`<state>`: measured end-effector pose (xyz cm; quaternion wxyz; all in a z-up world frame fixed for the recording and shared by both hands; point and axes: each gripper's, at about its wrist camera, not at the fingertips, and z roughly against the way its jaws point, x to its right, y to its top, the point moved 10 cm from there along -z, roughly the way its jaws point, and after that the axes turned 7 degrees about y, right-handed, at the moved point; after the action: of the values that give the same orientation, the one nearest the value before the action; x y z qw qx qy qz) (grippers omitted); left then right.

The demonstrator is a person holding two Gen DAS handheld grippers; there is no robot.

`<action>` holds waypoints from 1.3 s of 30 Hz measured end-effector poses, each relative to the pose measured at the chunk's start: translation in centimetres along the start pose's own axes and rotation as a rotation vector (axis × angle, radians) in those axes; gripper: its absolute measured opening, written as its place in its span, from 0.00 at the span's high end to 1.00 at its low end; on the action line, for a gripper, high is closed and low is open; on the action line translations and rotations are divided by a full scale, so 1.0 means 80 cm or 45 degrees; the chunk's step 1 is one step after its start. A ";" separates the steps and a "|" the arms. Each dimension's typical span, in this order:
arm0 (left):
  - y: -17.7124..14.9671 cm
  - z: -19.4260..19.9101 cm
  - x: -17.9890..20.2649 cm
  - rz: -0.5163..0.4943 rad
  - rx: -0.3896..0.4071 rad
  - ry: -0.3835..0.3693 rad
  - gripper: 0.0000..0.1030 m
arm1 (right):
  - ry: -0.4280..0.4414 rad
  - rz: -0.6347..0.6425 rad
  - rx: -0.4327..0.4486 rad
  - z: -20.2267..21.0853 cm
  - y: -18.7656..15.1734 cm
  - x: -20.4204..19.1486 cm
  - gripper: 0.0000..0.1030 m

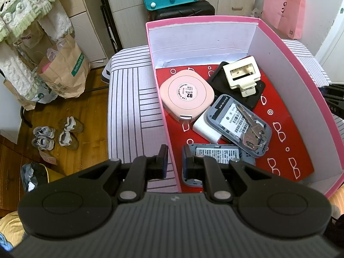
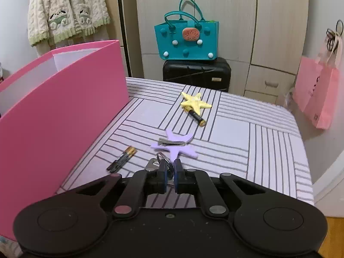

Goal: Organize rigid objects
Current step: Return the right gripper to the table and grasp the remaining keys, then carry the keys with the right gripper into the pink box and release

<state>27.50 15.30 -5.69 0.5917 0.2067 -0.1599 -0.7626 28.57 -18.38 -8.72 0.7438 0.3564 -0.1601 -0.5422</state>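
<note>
While the right gripper (image 2: 169, 173) sat low over the striped cloth table (image 2: 236, 133), its fingers had narrowed around a metal key ring with a silver tag (image 2: 160, 161), apparently pinching it, though the contact was partly hidden. Just ahead lay a lilac star-shaped plastic piece (image 2: 175, 148) with a grey hair clip (image 2: 172, 142) on top, two batteries (image 2: 122, 161) to its left, and farther off a yellow star (image 2: 195, 103) touching another battery (image 2: 197, 117). The left gripper (image 1: 173, 164) straddled the near wall of the pink cardboard box (image 1: 301, 71), fingers apart and holding nothing. Inside were a round pink case (image 1: 187, 92), a bunch of keys (image 1: 253, 133) and a cream plastic clip (image 1: 241, 74)
</note>
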 end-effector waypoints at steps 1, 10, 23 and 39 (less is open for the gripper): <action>0.000 0.000 0.000 0.000 0.000 0.000 0.89 | 0.008 -0.018 -0.001 0.001 -0.001 0.000 0.93; 0.000 -0.002 0.000 -0.010 0.004 -0.007 0.89 | 0.142 -0.261 0.021 0.025 0.003 0.005 0.94; -0.006 0.000 0.002 -0.061 -0.018 -0.024 0.89 | 0.314 -0.364 0.073 0.071 0.057 -0.026 0.94; -0.020 0.015 0.008 -0.194 -0.089 -0.032 0.90 | 0.561 -0.121 0.123 0.120 0.142 -0.163 0.94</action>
<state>25.39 15.11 -5.50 0.5367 0.1880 -0.1245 -0.8131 25.76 -8.02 7.90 0.7165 0.5086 -0.0024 -0.4775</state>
